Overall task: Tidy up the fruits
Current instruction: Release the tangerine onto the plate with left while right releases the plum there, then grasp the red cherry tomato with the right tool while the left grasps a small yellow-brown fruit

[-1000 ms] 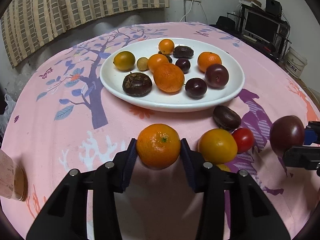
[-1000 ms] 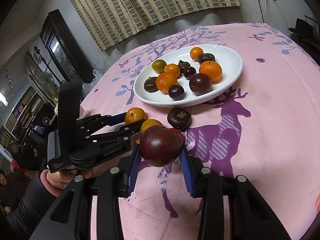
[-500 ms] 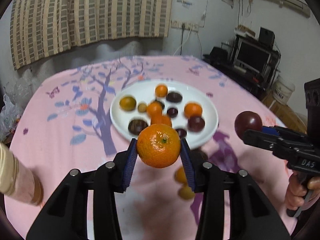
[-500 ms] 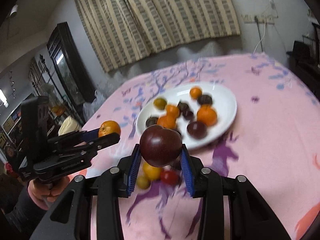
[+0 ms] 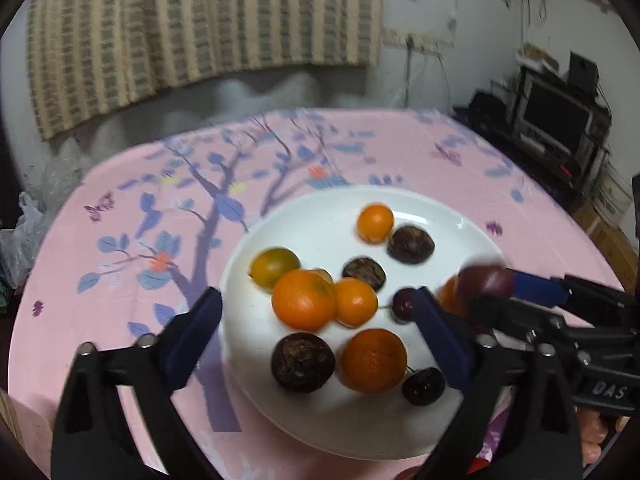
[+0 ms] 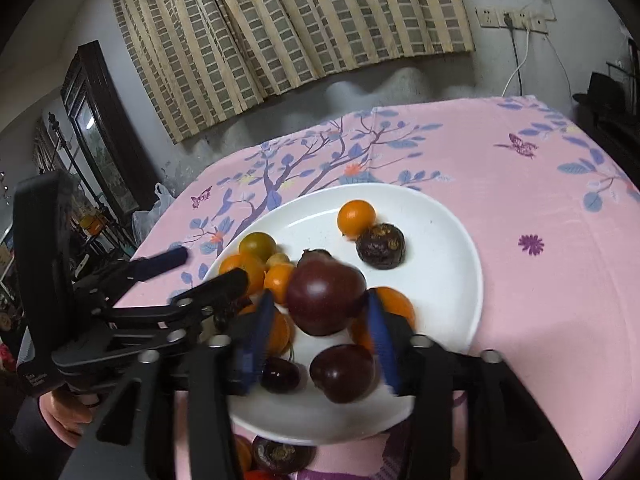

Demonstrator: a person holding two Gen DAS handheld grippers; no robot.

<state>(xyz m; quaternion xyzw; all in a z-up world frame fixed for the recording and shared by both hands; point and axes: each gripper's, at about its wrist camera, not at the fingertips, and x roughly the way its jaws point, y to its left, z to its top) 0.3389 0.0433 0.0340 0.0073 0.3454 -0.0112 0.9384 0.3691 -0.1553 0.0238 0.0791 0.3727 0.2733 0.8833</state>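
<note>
A white plate (image 5: 320,232) (image 6: 440,280) on the pink tablecloth holds several oranges, dark plums and brown passion fruits. My left gripper (image 5: 316,328) hovers over the plate's near side, its jaws opening wide. The blurred mandarin (image 5: 304,299) lies loose between them, touching neither pad. My right gripper (image 6: 320,332) hangs over the plate's near right, its jaws also opening. The dark plum (image 6: 324,296) sits between its blue pads with a gap on the left side. From the left wrist, the right gripper (image 5: 496,294) and the plum (image 5: 486,280) show at the plate's right rim.
A dark fruit (image 6: 280,454) lies on the cloth below the plate's near rim with a red one beside it. A hand (image 6: 68,412) holds the left gripper (image 6: 210,266). A TV stand (image 5: 556,124) is beyond the table's right edge, and a plastic bag (image 5: 20,232) is beyond the left.
Both grippers moved forward from the cloth to above the plate. Both sets of jaws opened, letting go of the mandarin and the plum.
</note>
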